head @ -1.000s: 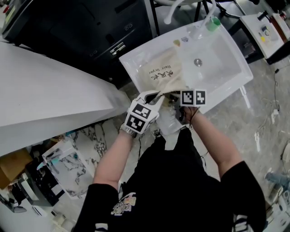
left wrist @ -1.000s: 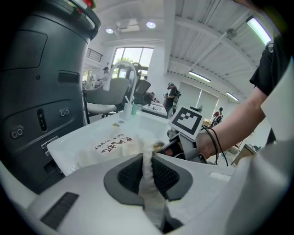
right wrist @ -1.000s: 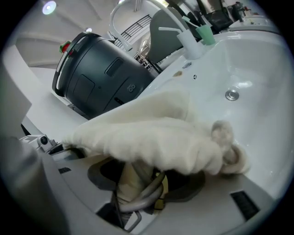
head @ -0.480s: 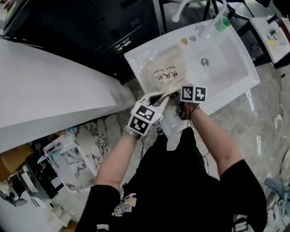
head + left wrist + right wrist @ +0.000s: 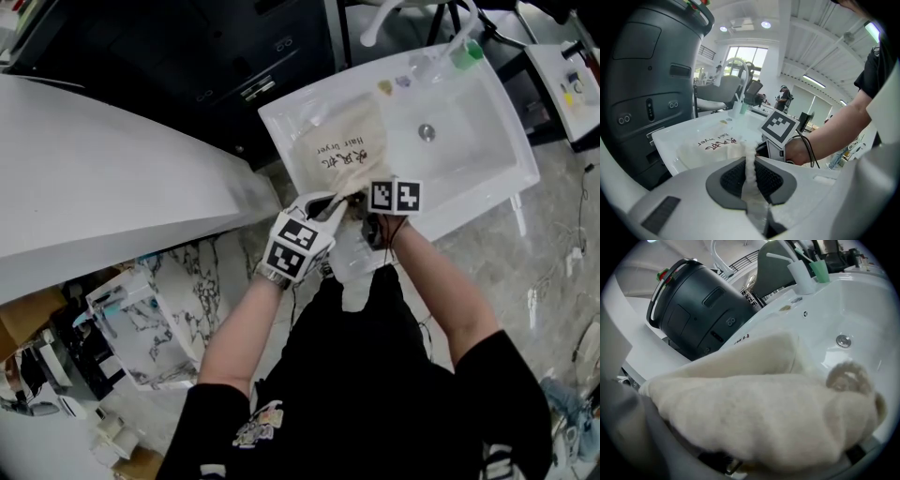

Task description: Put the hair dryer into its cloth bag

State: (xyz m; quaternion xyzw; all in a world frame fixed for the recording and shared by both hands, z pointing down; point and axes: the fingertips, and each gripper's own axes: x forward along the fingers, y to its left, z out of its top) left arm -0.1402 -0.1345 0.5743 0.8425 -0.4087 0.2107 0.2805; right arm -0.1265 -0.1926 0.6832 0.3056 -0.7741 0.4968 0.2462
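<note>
And the left gripper (image 5: 751,164) pinches narrow on the hem of the cloth bag (image 5: 342,155), holding its mouth up, while the right gripper (image 5: 366,199), jaws wide, sits buried under that cloth at the washbasin (image 5: 469,159) edge; hair dryer unseen, probably inside there, grip unclear.

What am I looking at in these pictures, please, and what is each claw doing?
A person holds a claw in each hand; there is no robot. The head view looks down from their head; the two gripper views come from cameras on the claws. A cloth bag printed "Hair dryer" lies on a white basin. The left claw is shut on a strip of the bag's cloth. The right claw is at the bag's near end, its view filled with bulging cloth; whether it grips I cannot tell.
</note>
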